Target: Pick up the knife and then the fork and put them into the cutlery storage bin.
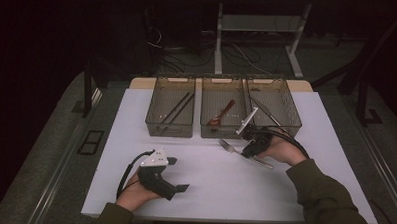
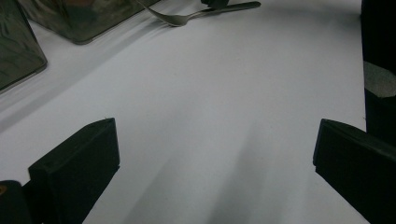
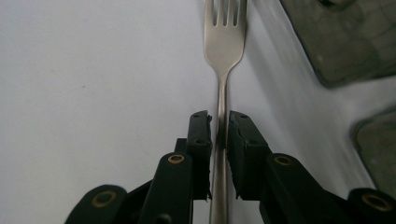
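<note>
On the white table (image 1: 203, 192), three clear bins stand in a row along the far side, and everything else can be placed from the middle bin (image 1: 222, 115). It holds a dark red spoon (image 1: 221, 114). The bin to its left (image 1: 170, 111) has black chopsticks (image 1: 176, 108) lying in it, and the bin to its right (image 1: 275, 108) carries a long metal utensil — so this looks like cutlery being sorted by kind.

Just in front of the middle bin, toward its right corner, a fork (image 3: 224, 42) lies on the table with its tines pointing left. The right gripper (image 3: 219, 130) sits over the handle, its jaws drawn in close on either side; a thin gap shows at the left pad, so I judge the grip loose rather than a firm pinch. Holding at the handle leaves the tines free to go in first.

Well in front of the left bin, the left gripper (image 1: 177, 174) rests with jaws spread wide and nothing between them — out of the way.

The bare table between the two hands gives plenty of room; the bin walls just beyond the fork are the edges to clear.
</note>
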Motion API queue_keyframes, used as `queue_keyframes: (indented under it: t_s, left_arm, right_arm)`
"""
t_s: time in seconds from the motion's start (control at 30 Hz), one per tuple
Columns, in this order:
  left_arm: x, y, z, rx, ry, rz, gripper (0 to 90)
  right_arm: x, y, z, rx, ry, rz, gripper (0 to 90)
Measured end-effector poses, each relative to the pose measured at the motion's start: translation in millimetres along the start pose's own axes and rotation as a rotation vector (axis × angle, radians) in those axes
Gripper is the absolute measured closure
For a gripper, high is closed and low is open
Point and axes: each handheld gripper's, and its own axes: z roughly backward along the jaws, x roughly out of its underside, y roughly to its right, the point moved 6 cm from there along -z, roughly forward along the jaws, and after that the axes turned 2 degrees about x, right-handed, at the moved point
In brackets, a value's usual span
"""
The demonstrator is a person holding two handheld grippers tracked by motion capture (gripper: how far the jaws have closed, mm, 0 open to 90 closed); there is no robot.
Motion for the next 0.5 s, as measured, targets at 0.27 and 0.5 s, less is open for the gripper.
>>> queue_keyframes:
  t_s: [0.27, 0.5]
  left_arm:
    - [0.0, 0.3, 0.1, 0.002, 0.000, 0.001, 0.0]
    - [0.1, 0.5, -0.7, 0.003, -0.003, -0.001, 0.0]
  right_arm:
    - [-9.7, -0.5, -11.3, 0.013, -0.104, 0.029, 78.9]
    - [-12.4, 0.0, -12.2, 0.041, -0.138, 0.058, 82.8]
